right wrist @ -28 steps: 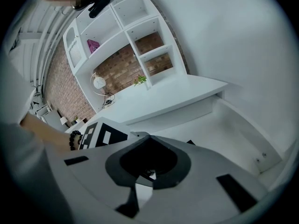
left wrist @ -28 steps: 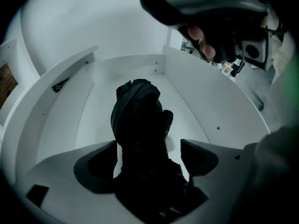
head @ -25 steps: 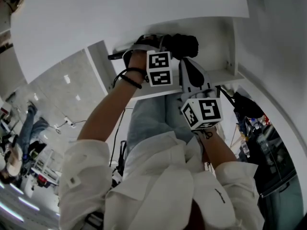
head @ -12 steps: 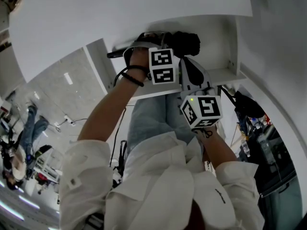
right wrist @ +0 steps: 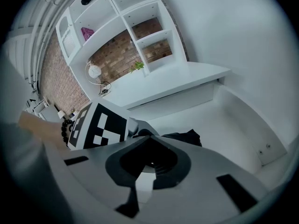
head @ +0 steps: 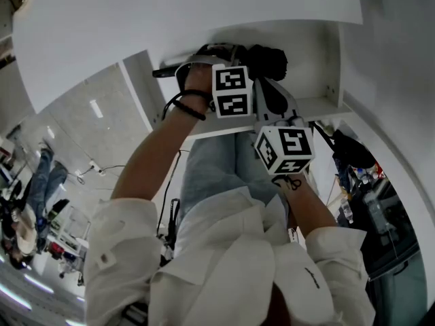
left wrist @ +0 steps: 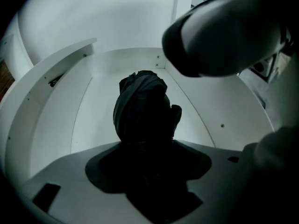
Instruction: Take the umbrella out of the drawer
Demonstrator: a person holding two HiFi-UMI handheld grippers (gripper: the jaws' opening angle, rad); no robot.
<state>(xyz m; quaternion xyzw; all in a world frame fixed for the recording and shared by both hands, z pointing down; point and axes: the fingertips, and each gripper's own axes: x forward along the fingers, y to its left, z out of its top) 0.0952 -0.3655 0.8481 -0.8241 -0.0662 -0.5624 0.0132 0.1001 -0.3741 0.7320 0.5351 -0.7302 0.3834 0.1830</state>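
The umbrella (left wrist: 140, 106) lies folded inside the open white drawer (left wrist: 56, 125), a dark bundle near its middle. I point my left gripper (left wrist: 147, 171) steeply down over it, because the drawer walls leave the top as the only way in. The bundle sits between my left fingers, which have just been closing. In the left gripper view its dark fabric fills the gap between them, so I judge they now press on the umbrella. The shadow there leaves the exact contact unclear.

My left hand (head: 197, 87) reaches forward over the drawer's front edge, wrist bent so the marker cube faces up at me. My right gripper (head: 270, 95) hangs just beside the left one, tilted less steeply and aimed into the drawer's right part. Its fingers stand slightly apart with nothing between them, only the drawer floor showing through. I judge it waits there to steady the bundle if the left grip slips when I lift.
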